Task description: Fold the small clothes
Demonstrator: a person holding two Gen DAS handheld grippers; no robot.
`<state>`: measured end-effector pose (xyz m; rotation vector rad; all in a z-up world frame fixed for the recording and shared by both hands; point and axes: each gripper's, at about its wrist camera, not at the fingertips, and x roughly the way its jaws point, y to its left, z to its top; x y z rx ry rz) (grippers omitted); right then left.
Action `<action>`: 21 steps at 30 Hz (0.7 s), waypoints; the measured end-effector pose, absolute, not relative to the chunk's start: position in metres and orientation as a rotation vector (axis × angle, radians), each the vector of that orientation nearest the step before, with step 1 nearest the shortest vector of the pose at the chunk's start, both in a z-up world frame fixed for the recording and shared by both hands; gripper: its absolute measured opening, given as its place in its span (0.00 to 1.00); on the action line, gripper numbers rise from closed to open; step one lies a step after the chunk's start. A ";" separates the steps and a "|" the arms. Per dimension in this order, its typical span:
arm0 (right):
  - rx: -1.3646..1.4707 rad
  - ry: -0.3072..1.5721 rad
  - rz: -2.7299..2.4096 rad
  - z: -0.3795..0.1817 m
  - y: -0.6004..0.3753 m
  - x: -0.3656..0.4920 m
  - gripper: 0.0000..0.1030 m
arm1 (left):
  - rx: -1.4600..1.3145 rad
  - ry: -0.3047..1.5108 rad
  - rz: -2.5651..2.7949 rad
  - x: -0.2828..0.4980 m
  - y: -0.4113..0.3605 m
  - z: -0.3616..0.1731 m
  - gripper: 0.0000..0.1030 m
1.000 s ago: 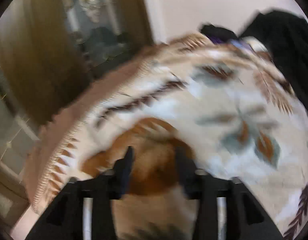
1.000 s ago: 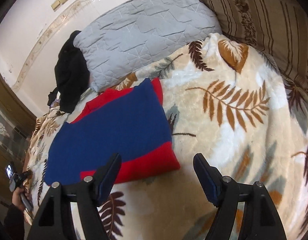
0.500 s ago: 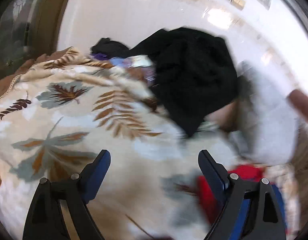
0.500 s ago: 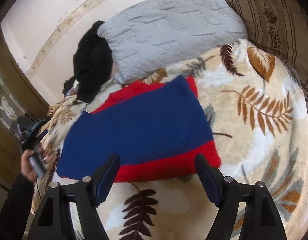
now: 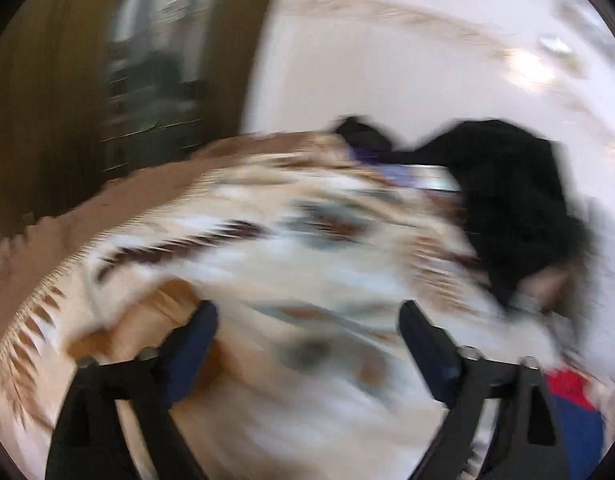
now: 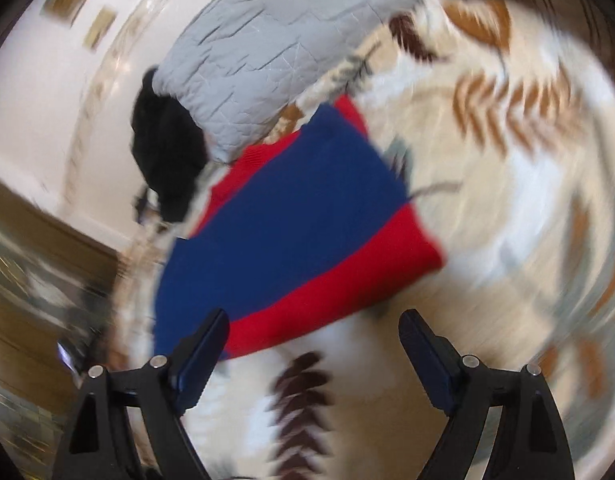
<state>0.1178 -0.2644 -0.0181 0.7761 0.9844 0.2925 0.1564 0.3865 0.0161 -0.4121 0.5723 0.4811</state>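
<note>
Both grippers, right (image 6: 313, 350) and left (image 5: 307, 340), are opening and empty, so closing low risks pinching the leaf-print blanket (image 6: 507, 208) with the red-and-blue garment (image 6: 291, 216).

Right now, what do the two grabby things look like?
Each tool is a black plastic fork with two fingers. The left tool and the right tool look alike: angular black arms with triangular cut-outs, small silver bolts on top, and flat dark blue pads on the inner faces of the fingers. No cables, markings or sleeves show in either view.
</note>
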 end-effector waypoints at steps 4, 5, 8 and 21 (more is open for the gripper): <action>0.994 0.996 0.236 -0.049 -0.272 0.133 0.86 | -0.467 0.668 0.215 0.127 0.267 0.021 0.94; 1.031 0.979 0.212 -0.052 -0.274 0.136 0.86 | -0.496 0.704 0.173 0.122 0.238 0.015 0.94; 1.045 0.926 0.166 -0.050 -0.274 0.143 0.86 | -0.571 0.832 0.147 0.120 0.173 -0.021 0.94; 1.009 0.911 0.198 -0.049 -0.271 0.157 0.87 | -0.791 0.916 0.236 0.163 0.159 -0.065 0.76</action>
